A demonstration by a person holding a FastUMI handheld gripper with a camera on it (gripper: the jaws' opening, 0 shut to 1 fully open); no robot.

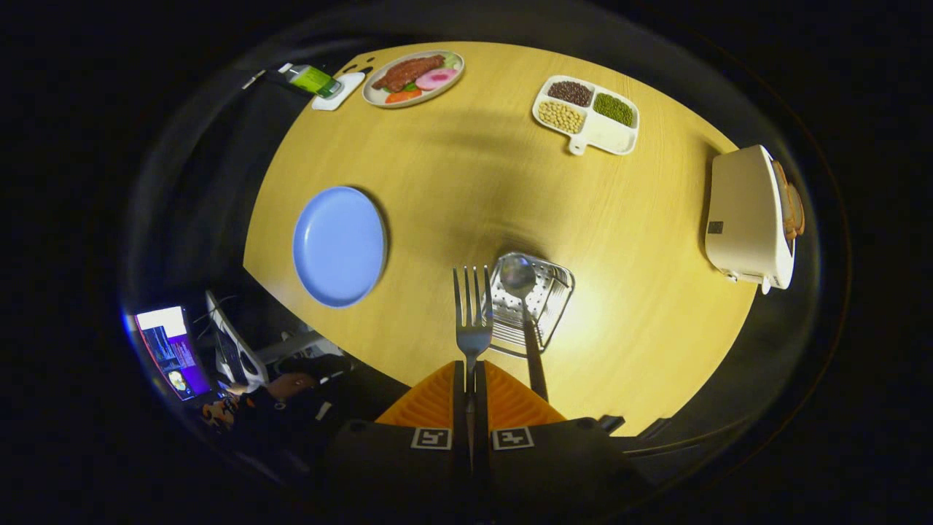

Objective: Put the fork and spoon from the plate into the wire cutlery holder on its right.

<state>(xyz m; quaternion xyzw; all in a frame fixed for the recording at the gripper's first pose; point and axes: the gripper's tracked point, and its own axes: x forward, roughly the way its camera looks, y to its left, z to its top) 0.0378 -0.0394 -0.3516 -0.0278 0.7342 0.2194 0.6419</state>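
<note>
Sitting on the round wooden table: one fork, held above it; one spoon standing in one wire cutlery holder; one blue plate; one food plate; one divided dish holding three fillings; one toaster; two gripper fingers clamping the fork.

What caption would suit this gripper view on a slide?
Gripper shut on fork, spoon already in wire cutlery holder, blue plate bare.

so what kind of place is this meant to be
Probably a staged dining or kitchen table in a recording booth: a wooden table with a blue plate, a toaster and a wire cutlery holder already holding a spoon. The tool is shut on the fork.
</note>
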